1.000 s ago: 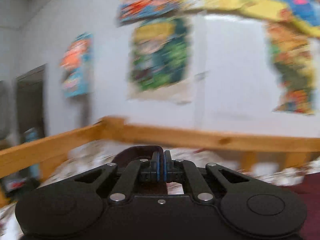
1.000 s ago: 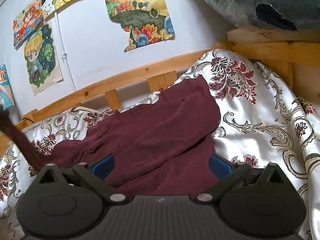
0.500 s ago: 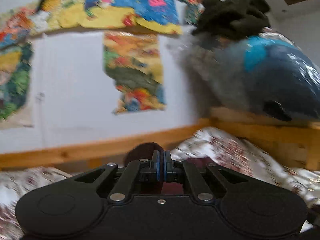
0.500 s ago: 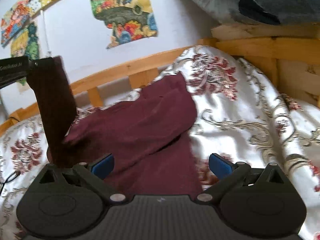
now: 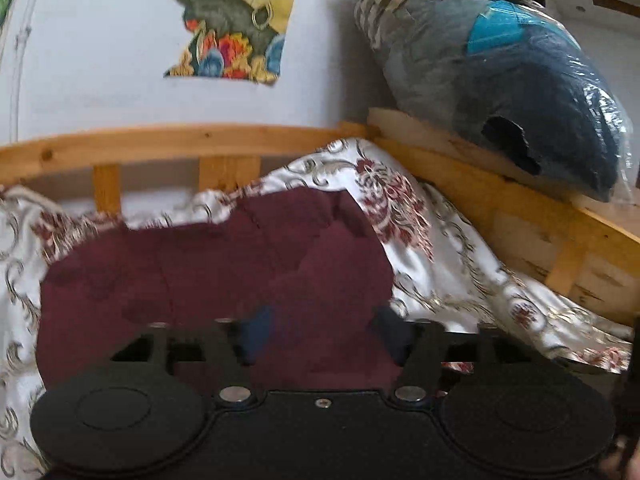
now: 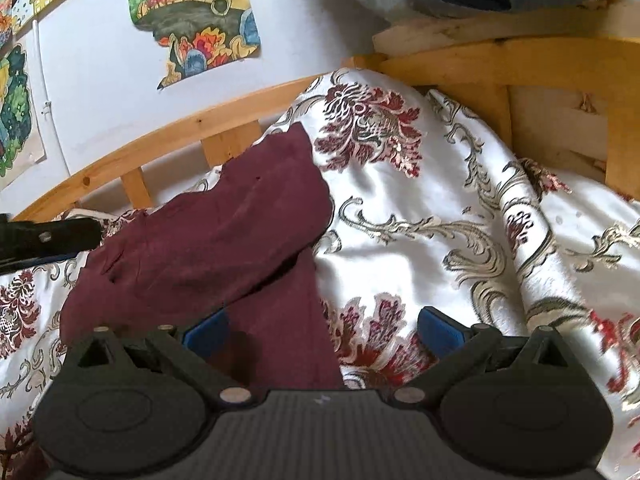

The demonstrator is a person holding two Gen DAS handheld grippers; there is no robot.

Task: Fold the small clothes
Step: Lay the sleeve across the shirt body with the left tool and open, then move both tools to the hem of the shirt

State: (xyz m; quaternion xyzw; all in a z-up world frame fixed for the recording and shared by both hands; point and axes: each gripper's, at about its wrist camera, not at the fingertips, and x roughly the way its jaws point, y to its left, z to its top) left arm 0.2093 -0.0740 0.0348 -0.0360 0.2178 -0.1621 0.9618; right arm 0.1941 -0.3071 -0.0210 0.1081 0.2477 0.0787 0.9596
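Under both spread tools, left point(image 5: 324, 334) and right point(image 6: 322, 330), lies the maroon garment point(image 6: 224, 236).

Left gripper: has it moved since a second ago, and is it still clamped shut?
Yes. The left gripper has swung right along the wooden bed rail and tipped down toward the maroon garment. Its jaws, shut earlier, now stand open.

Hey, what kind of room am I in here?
Probably a bedroom, maybe a child's: a wooden bed frame around a floral bedspread, with colorful drawings stuck on the wall.
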